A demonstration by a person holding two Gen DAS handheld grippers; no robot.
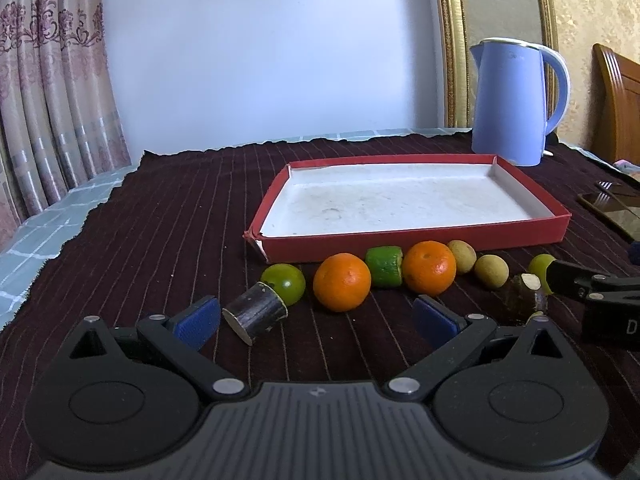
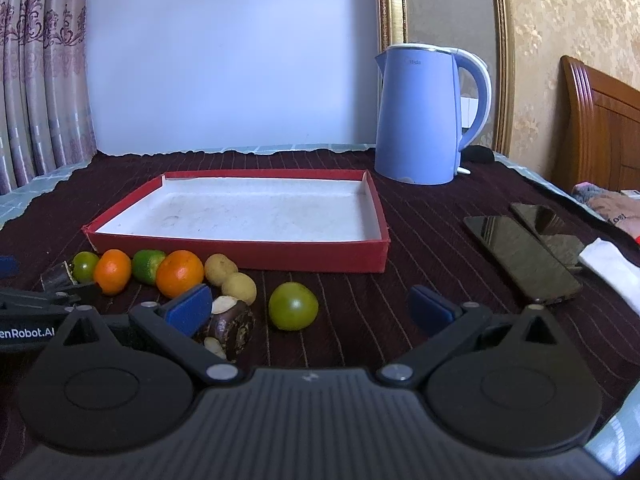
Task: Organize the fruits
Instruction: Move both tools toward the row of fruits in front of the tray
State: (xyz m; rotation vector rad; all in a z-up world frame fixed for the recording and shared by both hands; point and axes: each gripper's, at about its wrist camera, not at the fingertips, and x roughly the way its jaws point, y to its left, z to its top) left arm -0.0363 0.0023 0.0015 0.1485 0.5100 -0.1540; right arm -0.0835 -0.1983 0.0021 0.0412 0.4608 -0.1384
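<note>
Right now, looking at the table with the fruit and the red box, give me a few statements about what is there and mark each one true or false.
1. The red box has fruit in it. False: it holds no fruit; the fruit lies on the cloth in front of it.
2. Two oranges lie in the row of fruit. True.
3. The left tool is shut on an orange. False: it is open and holds nothing.
4. A blue kettle stands behind the box. True.
5. The right tool is open, with a green fruit ahead of it. True.
</note>
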